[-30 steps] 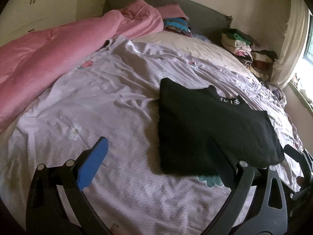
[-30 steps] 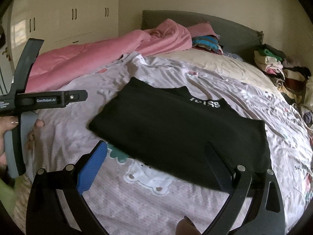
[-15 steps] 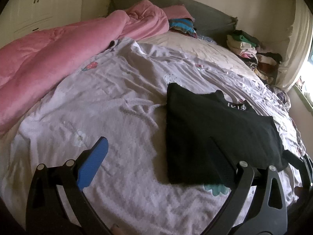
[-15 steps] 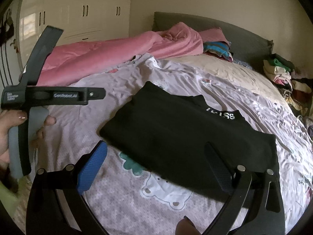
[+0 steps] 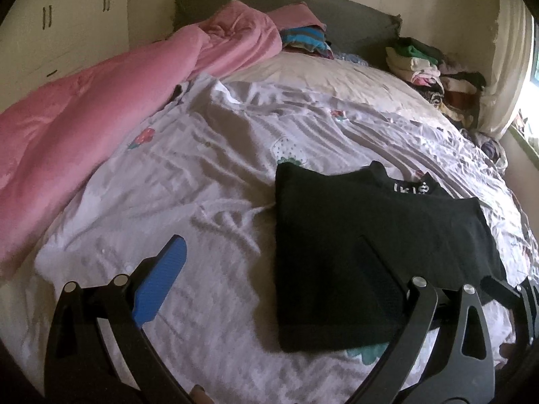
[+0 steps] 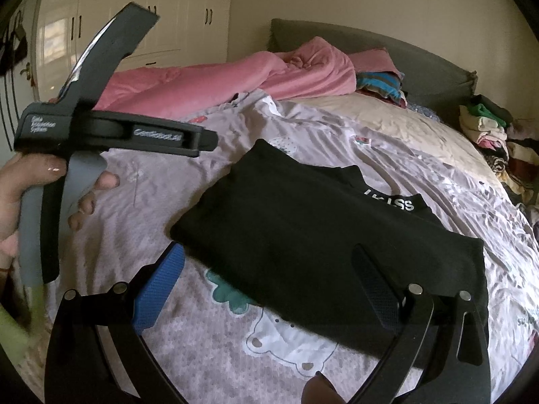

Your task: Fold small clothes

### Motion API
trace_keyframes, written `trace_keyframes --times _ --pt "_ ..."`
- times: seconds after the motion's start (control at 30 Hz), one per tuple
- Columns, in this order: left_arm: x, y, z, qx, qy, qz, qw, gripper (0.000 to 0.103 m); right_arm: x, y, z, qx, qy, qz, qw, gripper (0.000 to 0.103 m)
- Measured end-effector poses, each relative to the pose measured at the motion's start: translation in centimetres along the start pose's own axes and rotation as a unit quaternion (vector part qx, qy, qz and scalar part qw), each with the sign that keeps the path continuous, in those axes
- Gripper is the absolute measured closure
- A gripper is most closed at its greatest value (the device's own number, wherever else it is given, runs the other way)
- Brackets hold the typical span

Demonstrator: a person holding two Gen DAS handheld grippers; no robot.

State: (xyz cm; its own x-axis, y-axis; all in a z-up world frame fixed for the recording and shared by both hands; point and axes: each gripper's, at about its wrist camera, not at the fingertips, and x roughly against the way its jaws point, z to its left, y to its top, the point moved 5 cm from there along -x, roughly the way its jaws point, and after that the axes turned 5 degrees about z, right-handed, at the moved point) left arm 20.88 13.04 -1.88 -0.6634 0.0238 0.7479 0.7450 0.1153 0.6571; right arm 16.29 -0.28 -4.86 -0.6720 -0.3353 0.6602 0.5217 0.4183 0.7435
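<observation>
A black garment [image 5: 363, 242] lies folded into a rectangle on the bed, its collar with white lettering at the far edge; it also shows in the right wrist view [image 6: 320, 235]. My left gripper [image 5: 273, 259] is open and empty, held above the sheet at the garment's left edge. My right gripper [image 6: 269, 269] is open and empty, above the garment's near edge. The left gripper's body [image 6: 101, 131], held in a hand, shows in the right wrist view at the left.
The bed has a pale printed sheet [image 5: 188, 181]. A pink duvet [image 5: 94, 101] is bunched along the left side. Folded clothes are stacked by the grey headboard [image 5: 303, 38] and piled at the far right corner [image 5: 431, 74]. White wardrobes [image 6: 134, 17] stand at left.
Both grippers have drawn back and risen from the garment, staying open. The garment lies unmoved.
</observation>
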Motion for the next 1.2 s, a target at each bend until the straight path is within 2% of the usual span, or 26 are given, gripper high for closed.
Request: trace_keyframes --times 0.37,0.57,0.93,1.07,1.2 --pt "-3.1 3.7 -0.2 0.007 -0.015 0.02 0.9997 0.01 -1.0 0.4 0.1 0.022 -0.011 0.008 1.0 0.005" --pt "-6.1 4.0 -0.1 0.019 -0.024 0.054 0.9981 0.01 -2.3 0.4 0.5 0.04 -0.01 0.022 0.999 0.005" --pt "-9.8 4.9 -1.0 0.01 -0.022 0.084 0.9962 0.01 -5.3 -0.7 3.2 0.106 -0.029 0.046 0.993 0.005" --pt "-10.9 5.3 -0.6 0.022 -0.028 0.092 0.9951 0.01 -6.8 -1.7 4.1 0.14 -0.052 0.059 0.987 0.005" --pt "-12.2 4.5 -0.4 0.014 -0.03 0.104 0.994 0.01 -8.5 -2.2 4.3 0.159 -0.076 0.076 0.981 0.005"
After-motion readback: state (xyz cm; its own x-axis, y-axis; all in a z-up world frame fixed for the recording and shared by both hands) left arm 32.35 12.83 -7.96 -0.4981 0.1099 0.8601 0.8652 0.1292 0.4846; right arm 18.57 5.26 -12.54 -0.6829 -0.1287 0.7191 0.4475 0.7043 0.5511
